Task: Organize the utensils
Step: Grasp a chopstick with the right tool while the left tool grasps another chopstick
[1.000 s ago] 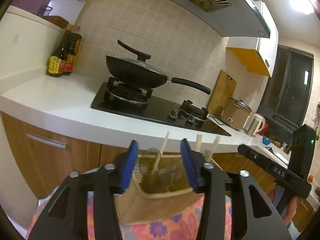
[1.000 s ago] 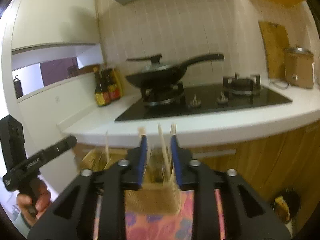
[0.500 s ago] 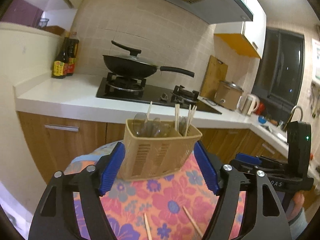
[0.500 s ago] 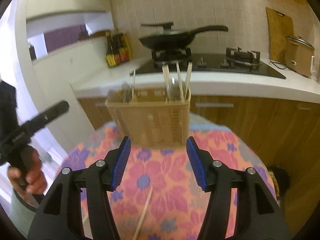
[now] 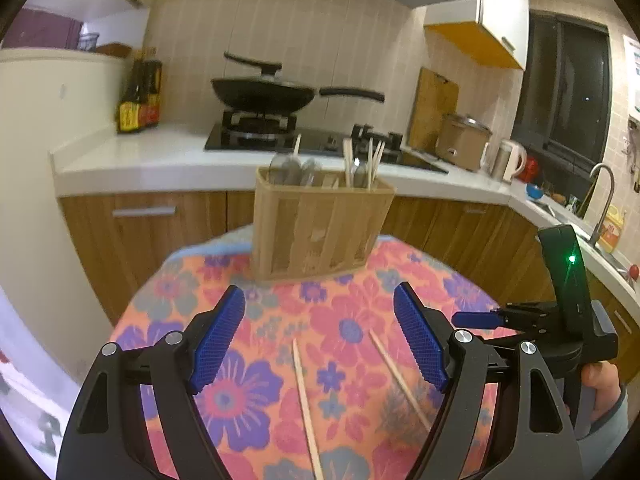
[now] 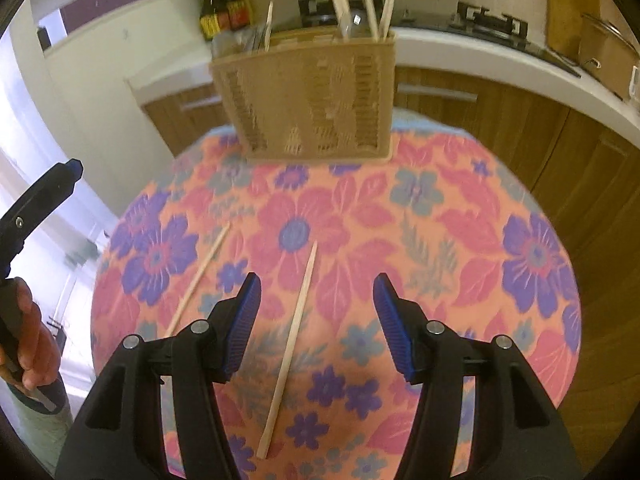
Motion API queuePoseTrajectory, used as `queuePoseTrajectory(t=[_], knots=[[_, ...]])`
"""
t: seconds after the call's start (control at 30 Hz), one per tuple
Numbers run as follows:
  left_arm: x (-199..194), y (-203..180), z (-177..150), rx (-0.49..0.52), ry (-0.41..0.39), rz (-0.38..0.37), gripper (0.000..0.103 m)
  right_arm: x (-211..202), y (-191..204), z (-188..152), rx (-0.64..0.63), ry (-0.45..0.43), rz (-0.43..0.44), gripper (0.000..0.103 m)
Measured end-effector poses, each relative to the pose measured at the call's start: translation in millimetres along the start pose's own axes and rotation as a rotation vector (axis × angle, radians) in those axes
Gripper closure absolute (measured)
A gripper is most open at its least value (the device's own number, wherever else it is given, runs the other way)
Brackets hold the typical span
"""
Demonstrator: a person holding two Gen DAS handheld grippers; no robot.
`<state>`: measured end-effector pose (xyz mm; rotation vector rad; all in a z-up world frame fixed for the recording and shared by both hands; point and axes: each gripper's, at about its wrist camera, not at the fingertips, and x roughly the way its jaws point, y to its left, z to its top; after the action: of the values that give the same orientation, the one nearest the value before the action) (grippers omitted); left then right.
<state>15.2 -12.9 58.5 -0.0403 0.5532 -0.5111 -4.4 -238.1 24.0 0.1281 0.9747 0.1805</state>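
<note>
Left wrist view: my left gripper (image 5: pixel 319 334) hangs over the floral tabletop (image 5: pixel 352 320) with its jaws opening and gripping nothing, two chopsticks (image 5: pixel 306 404) lying loose below it and the utensil basket (image 5: pixel 320 224) standing upright beyond, spoons and more chopsticks in it. Right wrist view: my right gripper (image 6: pixel 317 320) is open and empty, one chopstick (image 6: pixel 290 350) lying on the tabletop between its fingers (image 6: pixel 242 324), another chopstick (image 6: pixel 198 278) just beside to the left, the basket at the far edge

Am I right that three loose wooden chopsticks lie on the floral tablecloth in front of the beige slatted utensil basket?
Not quite: two loose wooden chopsticks lie on the floral tablecloth, not three, in front of the beige slatted utensil basket. The right wrist view shows it.
</note>
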Motion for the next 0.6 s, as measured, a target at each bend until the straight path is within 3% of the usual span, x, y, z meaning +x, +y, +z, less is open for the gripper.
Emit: queuePoseTrajectory(t=[0.27, 0.6], knots=[[17.8, 10.0, -24.8, -0.029, 0.179, 0.043, 0.033, 10.6, 5.7, -14.3, 0.022, 0.031, -0.013, 0.054], [79.4, 13.2, -65.3, -0.049, 0.496, 0.016, 0.058, 45.8, 19.3, -35.6, 0.016, 0.152, 0.0, 0.073]])
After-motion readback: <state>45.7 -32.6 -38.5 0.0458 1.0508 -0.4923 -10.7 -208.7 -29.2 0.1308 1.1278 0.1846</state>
